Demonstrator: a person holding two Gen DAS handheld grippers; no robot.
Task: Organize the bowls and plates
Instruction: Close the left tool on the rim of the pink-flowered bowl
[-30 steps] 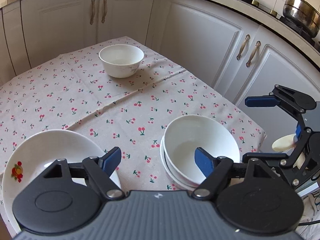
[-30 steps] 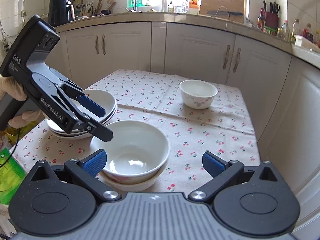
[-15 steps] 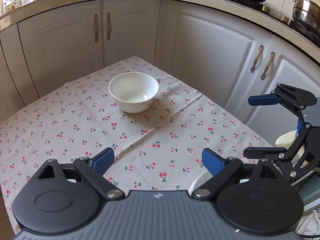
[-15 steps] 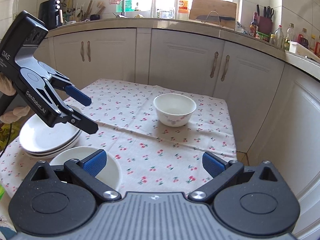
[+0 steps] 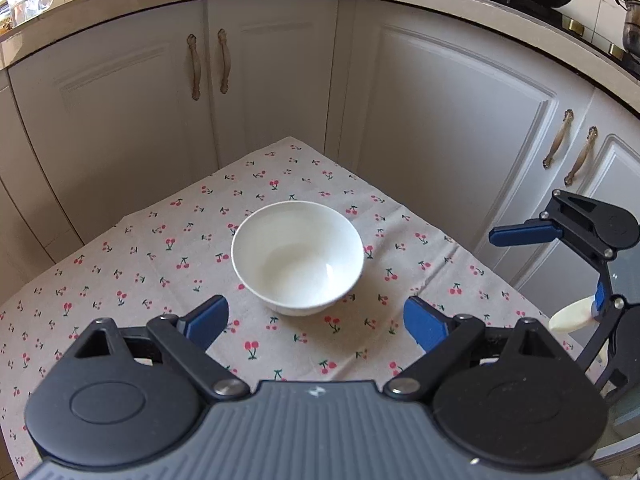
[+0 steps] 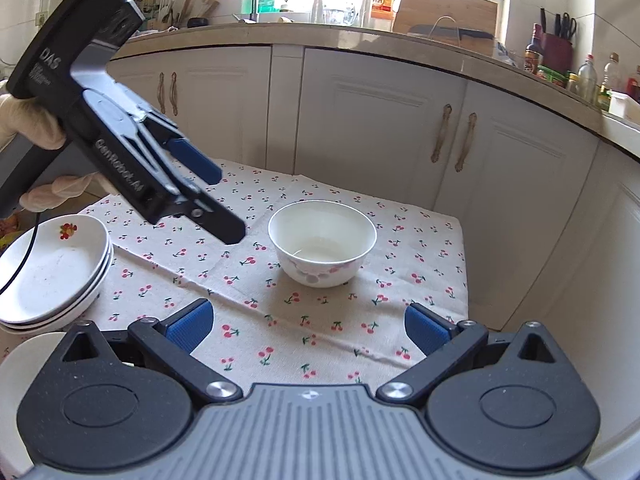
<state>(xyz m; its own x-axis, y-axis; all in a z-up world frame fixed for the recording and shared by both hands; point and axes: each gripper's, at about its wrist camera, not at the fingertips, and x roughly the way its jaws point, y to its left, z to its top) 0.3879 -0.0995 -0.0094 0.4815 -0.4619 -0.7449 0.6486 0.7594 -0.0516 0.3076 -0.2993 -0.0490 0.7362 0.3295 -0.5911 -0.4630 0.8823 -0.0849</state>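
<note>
Standing wide apart, the jaws of the left gripper [image 5: 316,322] are seen with nothing between them; they have just been opening. The right gripper [image 6: 309,326] is likewise found spread, nothing held. A lone white bowl [image 5: 297,258] is located directly ahead of the left gripper and slightly beyond its fingertips, resting upright on the cherry-print tablecloth [image 5: 120,280], not yet touched. From the right gripper the same bowl is observed ahead and centred, with the left gripper to its left and above the cloth. The stack of plates [image 6: 52,272] is noted to the near left of the right gripper, and the rim of a further white bowl [image 6: 24,356] at its lower left edge (mostly hidden).

Judged risks: the bowl wall is smooth and curved, so a pinch on one side of the rim could slip or tip the bowl. Both grippers are aimed at the one bowl, so a collision between them is possible. The bowl sits near the far corner of the table; a push instead of a grip could drive it towards the edge. The loose cloth could be dragged along.
</note>
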